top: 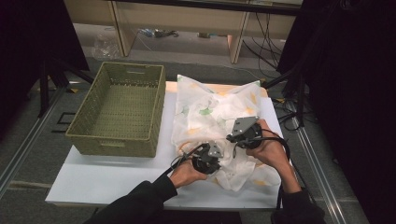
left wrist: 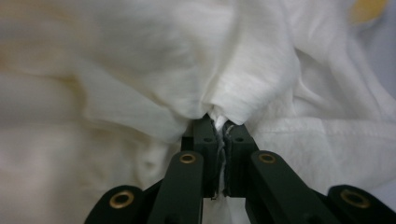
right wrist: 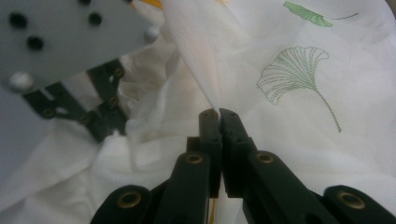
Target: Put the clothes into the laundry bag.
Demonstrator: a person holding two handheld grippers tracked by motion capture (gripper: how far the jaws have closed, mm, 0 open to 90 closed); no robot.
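1. Both grippers are ours: our left gripper (top: 208, 157) and our right gripper (top: 244, 130) sit on the crumpled white thin cloth printed with green and yellow ginkgo leaves (top: 210, 112), to the right of the olive-green woven rectangular basket (top: 88, 122).
2. We see our left gripper's (left wrist: 220, 127) jaws pressed together on a bunched fold of the cloth (left wrist: 261, 70), with a thin edge of fabric caught between the pads.
3. We see our right gripper's (right wrist: 218, 114) jaws likewise clamped on a taut, raised strip of the cloth (right wrist: 299, 70), which runs up and away from the tips.
4. We find the cloth heaped on the flat white table board (top: 107, 179), just beside the basket's right wall and apart from it.
5. We hold the left gripper nearer the basket than the right one; the two stand close together.
6. We note the basket rests on the board's left part, partly overhanging its edge.
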